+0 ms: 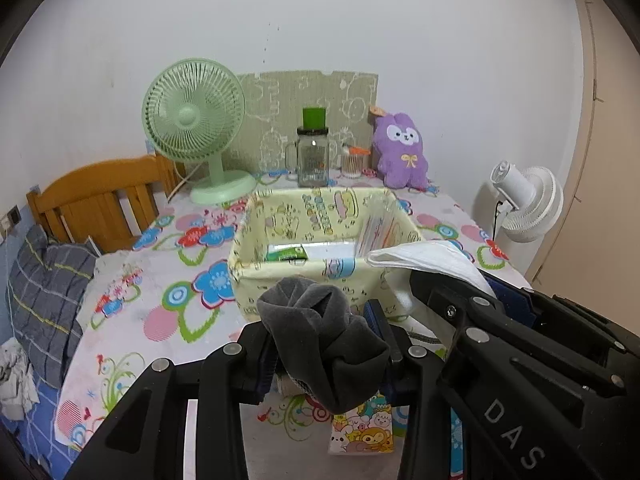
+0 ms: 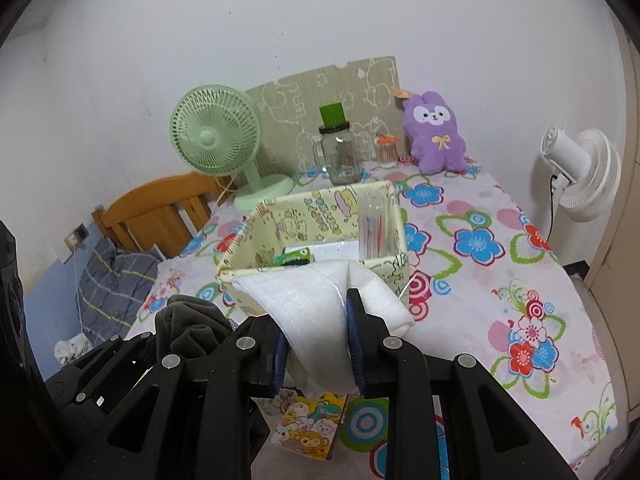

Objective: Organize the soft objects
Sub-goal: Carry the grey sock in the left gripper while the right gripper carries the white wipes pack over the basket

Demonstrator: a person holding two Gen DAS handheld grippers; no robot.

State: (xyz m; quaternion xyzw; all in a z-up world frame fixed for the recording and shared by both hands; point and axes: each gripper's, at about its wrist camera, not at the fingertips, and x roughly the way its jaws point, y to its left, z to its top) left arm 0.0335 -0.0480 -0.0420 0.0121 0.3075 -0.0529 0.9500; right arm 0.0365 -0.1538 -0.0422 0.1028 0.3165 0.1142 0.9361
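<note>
Your left gripper (image 1: 326,354) clamps a bunched grey sock (image 1: 320,332); your right gripper (image 2: 318,344) pinches a folded white cloth (image 2: 308,300). Both hang side by side just short of the near rim of the yellow fabric basket (image 2: 280,224). Bare flowered tablecloth (image 2: 500,280) runs wide to the right, up to the table edge. Behind the basket stand a green fan (image 1: 194,120), a glass jar (image 1: 313,156) and a purple plush toy (image 1: 400,148). A cartoon-printed packet (image 2: 310,426) lies under your grippers. Inside the basket: a green packet (image 1: 286,255) and a clear sleeve (image 2: 374,228) leaning against the right wall.
</note>
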